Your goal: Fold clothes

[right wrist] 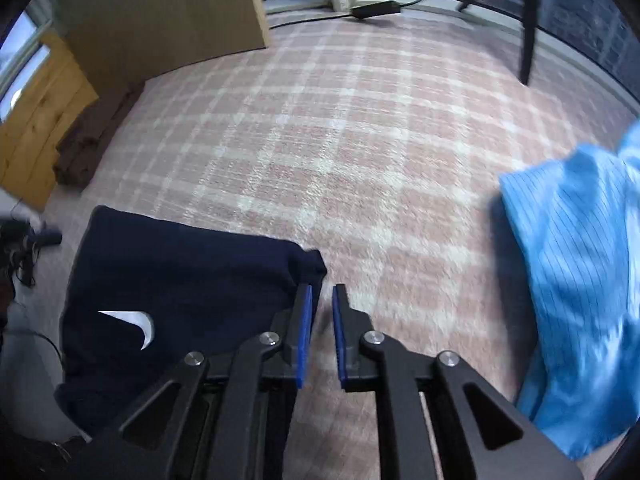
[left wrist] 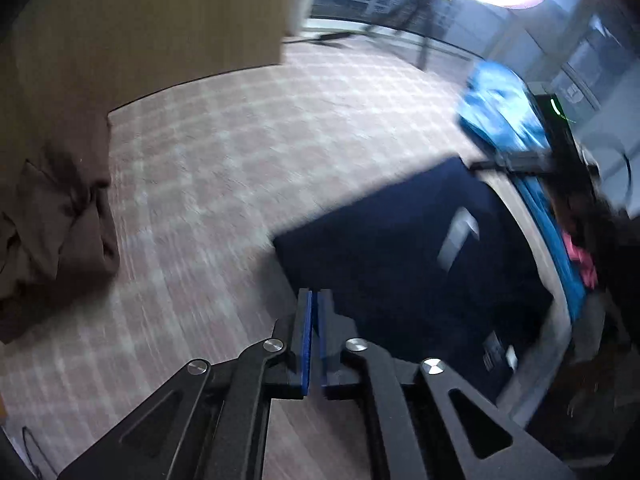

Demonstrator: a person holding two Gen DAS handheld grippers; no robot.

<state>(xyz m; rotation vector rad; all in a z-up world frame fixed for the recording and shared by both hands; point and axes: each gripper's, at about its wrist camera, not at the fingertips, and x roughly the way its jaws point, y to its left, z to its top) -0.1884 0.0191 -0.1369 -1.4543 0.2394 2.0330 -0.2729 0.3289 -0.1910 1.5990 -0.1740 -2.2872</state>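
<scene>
A folded navy garment [right wrist: 180,280] with a white swoosh logo lies flat on the pink plaid surface [right wrist: 360,140]. The right gripper [right wrist: 322,292] hovers just off its right corner, jaws a narrow gap apart with nothing between them. In the left wrist view the navy garment [left wrist: 400,264] lies right of the left gripper [left wrist: 314,300], whose blue pads are nearly touching and hold nothing. A crumpled light blue garment [right wrist: 580,280] lies to the right, blurred in the left wrist view [left wrist: 500,112]. A brown garment [left wrist: 52,220] is heaped at the left.
A wooden panel [right wrist: 160,20] and a pine cabinet [right wrist: 44,120] stand at the back left, with the brown garment [right wrist: 92,140] at their foot. A black stand leg [right wrist: 528,40] and a power adapter [right wrist: 376,10] sit near the window. Dark cables [right wrist: 24,248] lie at the left edge.
</scene>
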